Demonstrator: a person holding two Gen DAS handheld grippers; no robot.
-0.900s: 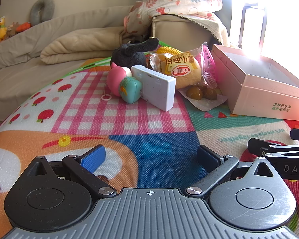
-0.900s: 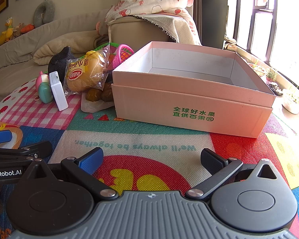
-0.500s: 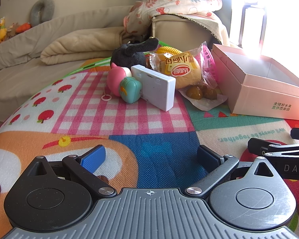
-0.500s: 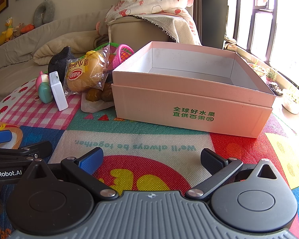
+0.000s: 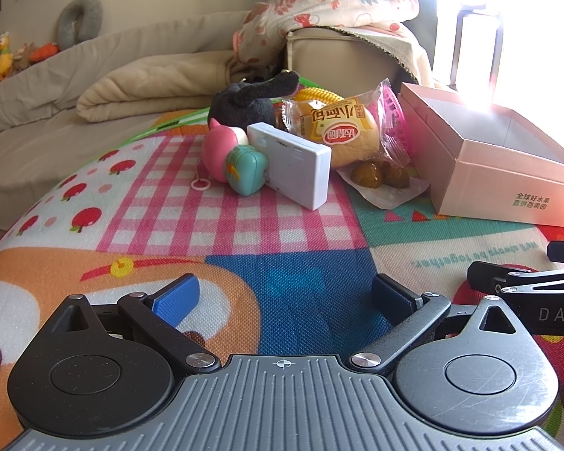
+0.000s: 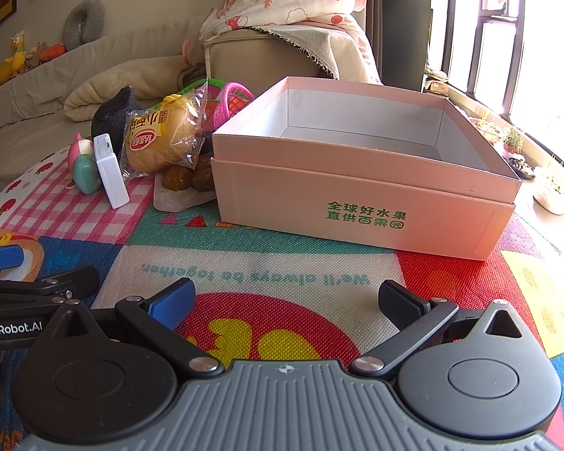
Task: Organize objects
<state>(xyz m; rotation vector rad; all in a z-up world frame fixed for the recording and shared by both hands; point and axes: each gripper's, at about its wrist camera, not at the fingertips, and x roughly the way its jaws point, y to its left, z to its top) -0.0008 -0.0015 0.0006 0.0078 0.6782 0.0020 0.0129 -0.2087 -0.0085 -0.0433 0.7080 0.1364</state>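
- Left gripper (image 5: 284,295) low in the frame, hovering over the colourful play mat (image 5: 169,203); fingers spread wide, nothing between them, blue pad on the left finger (image 5: 176,298).
- Right gripper (image 6: 285,300) same deal: wide open, holding nothing, parked over the red and yellow patch of the mat.
- Each gripper peeking into the other's view too: right one at the far right edge of the left view, left one at the far left edge of the right view.
- Pink box (image 6: 357,173) sitting open at centre-right of the right view, green print on the front wall, white inside, looks empty as far as can be seen. In the left view, same box (image 5: 500,173) at the right edge, half blown out by window glare.
- Pile of stuff just left of the box, upper middle of the left view:
- White flat case (image 5: 293,163) propped on edge, leaning against the teal toy (image 5: 244,171) and pink toy (image 5: 216,150).
- Black plush (image 5: 244,101) behind those.
- Bagged bread bun (image 5: 342,131) in clear wrapper with red logo, leaning on the pile right next to the box.
- Brown round snacks (image 5: 379,176) in a clear packet in front of the bun, down on the mat.
- Pink plastic basket (image 6: 235,99) tucked behind the bun.
- Beige blanket (image 5: 150,90) and sofa further back, upper left.
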